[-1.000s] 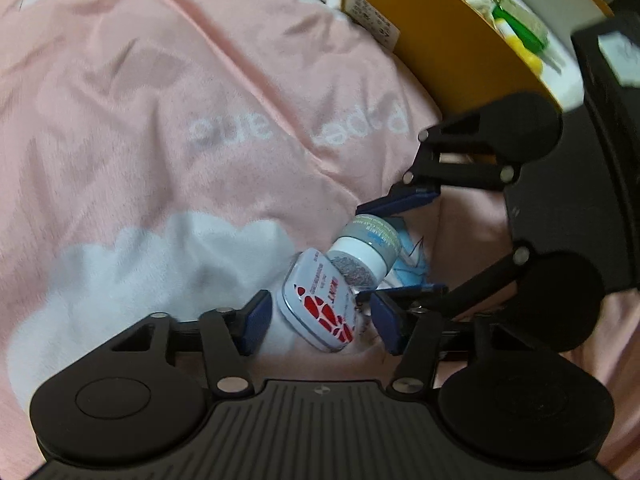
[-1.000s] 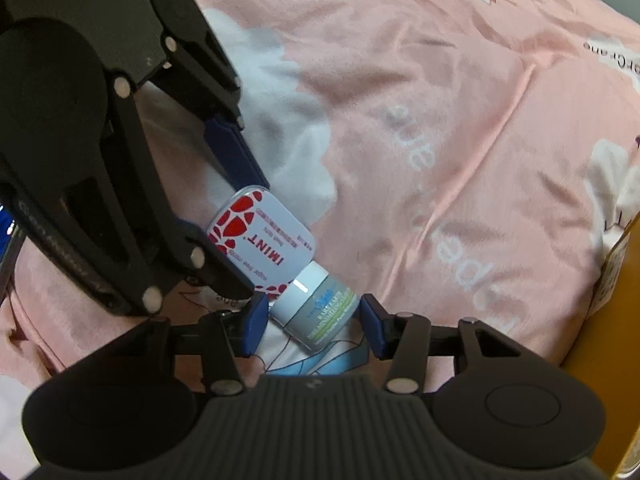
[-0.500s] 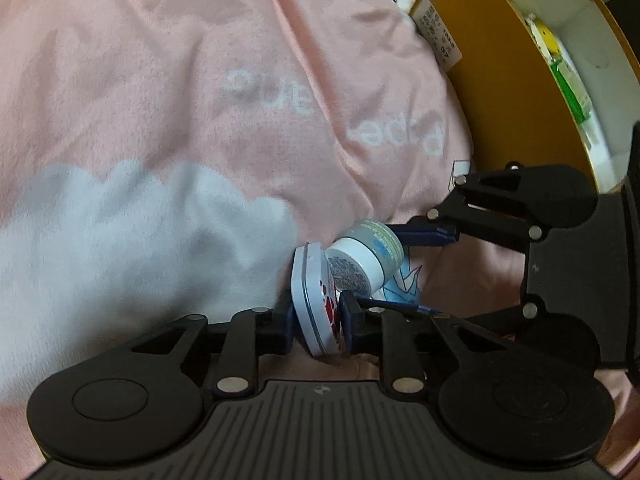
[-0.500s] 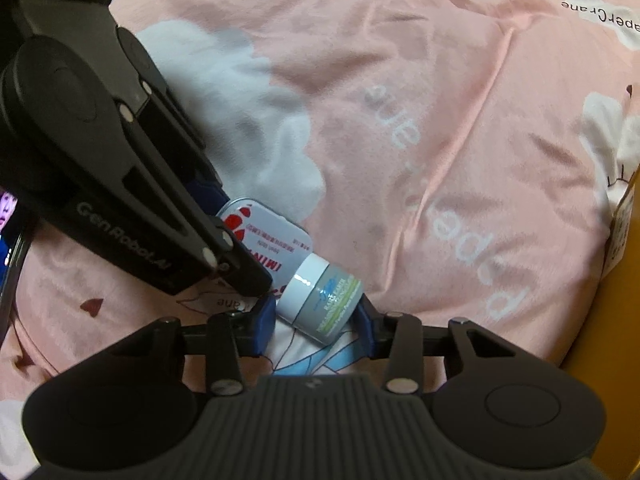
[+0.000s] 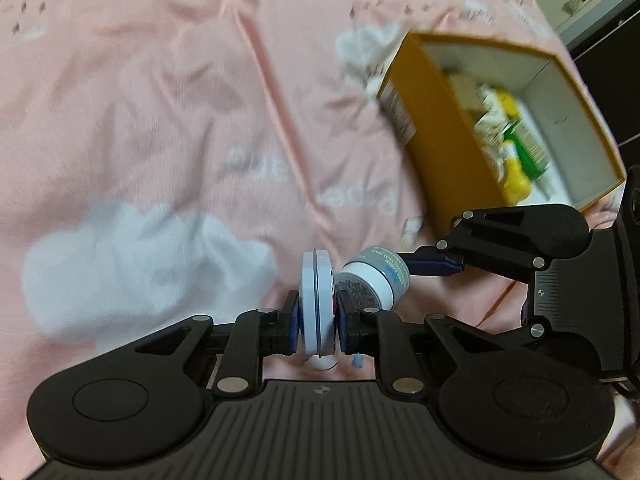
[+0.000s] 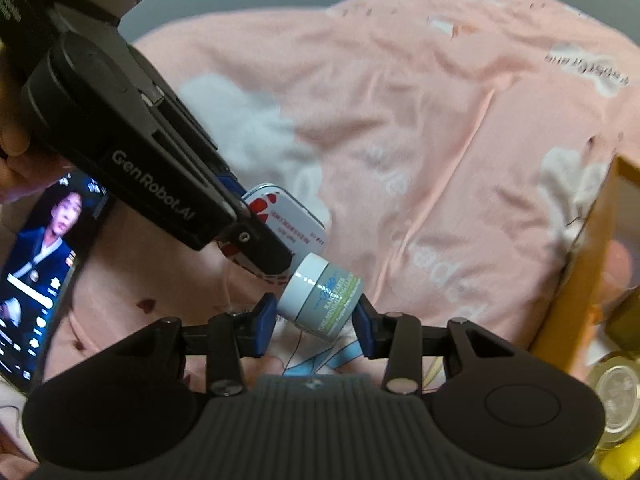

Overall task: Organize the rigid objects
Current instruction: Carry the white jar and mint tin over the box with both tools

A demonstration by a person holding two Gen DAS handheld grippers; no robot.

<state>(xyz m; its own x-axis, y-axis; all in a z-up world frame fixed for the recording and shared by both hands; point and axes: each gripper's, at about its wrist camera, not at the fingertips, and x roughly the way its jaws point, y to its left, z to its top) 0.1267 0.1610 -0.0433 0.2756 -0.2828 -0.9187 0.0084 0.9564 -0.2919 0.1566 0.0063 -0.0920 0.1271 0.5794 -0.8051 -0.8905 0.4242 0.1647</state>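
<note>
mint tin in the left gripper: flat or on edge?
On edge. The mint tin stands upright between the left gripper's pads, its thin rim facing the camera, clear of the pink bedspread.

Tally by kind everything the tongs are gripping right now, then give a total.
Mint tin, in the left tongs: 1
Small cream jar, in the right tongs: 1
Total: 2

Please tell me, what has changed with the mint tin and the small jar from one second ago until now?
The left gripper closed on the mint tin, turned it on edge and lifted it off the pink blanket. The right gripper tightened on the small jar and raised it too. Both views now show more of the yellow box. The box stayed in place, and tin and jar remain close together.
</note>
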